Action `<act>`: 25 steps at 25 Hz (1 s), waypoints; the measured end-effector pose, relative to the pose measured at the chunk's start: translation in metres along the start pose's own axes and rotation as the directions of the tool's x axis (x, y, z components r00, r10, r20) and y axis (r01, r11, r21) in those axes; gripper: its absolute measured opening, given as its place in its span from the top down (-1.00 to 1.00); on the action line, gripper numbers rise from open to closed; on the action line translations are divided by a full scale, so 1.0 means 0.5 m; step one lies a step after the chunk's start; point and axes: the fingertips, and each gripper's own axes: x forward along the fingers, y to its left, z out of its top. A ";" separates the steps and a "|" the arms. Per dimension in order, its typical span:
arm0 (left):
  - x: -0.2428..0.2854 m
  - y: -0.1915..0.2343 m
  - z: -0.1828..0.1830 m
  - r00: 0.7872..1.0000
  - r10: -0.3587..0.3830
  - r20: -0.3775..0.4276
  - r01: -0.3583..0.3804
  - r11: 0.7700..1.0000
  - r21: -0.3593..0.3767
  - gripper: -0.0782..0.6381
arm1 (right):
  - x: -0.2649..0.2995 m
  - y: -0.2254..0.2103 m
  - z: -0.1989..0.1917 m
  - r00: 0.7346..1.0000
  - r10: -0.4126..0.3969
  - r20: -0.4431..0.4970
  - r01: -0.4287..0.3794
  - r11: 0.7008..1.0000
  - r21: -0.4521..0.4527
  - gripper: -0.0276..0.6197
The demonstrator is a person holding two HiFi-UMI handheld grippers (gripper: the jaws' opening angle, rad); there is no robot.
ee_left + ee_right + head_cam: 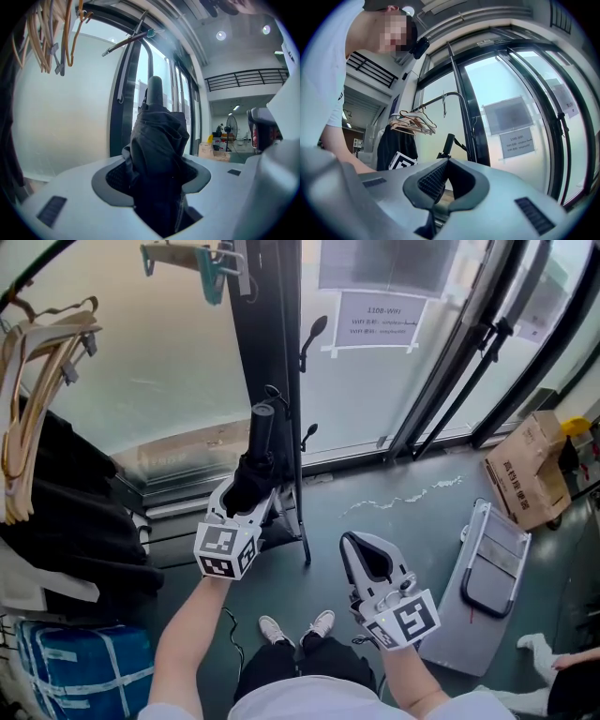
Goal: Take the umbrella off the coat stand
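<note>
A folded black umbrella (253,472) stands upright in front of the black coat stand (281,352), its stubby handle (262,420) pointing up. My left gripper (248,500) is shut on the umbrella's bunched fabric (157,154), which fills the space between the pads in the left gripper view. The umbrella's handle (155,90) rises above the jaws there. My right gripper (349,540) hangs lower right of the stand, shut, with nothing in it. In the right gripper view its tips (446,161) meet, and the umbrella's handle (449,142) shows beyond them beside the stand's pole (469,133).
Wooden hangers (37,362) and dark clothes (56,512) hang at the left above a blue bag (75,662). A glass wall with a paper notice (380,320) runs behind the stand. A grey folded step stool (492,568) and a cardboard box (530,479) lie at the right.
</note>
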 end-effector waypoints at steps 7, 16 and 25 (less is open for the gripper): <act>0.024 0.017 0.007 1.000 0.031 -0.004 -0.031 0.999 -0.031 0.07 | 0.001 0.000 0.034 1.000 0.005 0.020 -0.004 1.000 -0.027 0.86; 0.062 0.049 0.045 0.998 0.057 0.006 -0.057 0.997 -0.051 0.07 | -0.011 -0.036 0.070 0.999 -0.026 0.035 0.028 0.998 -0.050 0.86; 0.083 0.080 0.087 0.997 0.077 0.013 -0.076 0.997 -0.013 0.07 | 0.026 -0.067 0.105 0.998 -0.002 0.059 0.007 0.997 -0.075 0.86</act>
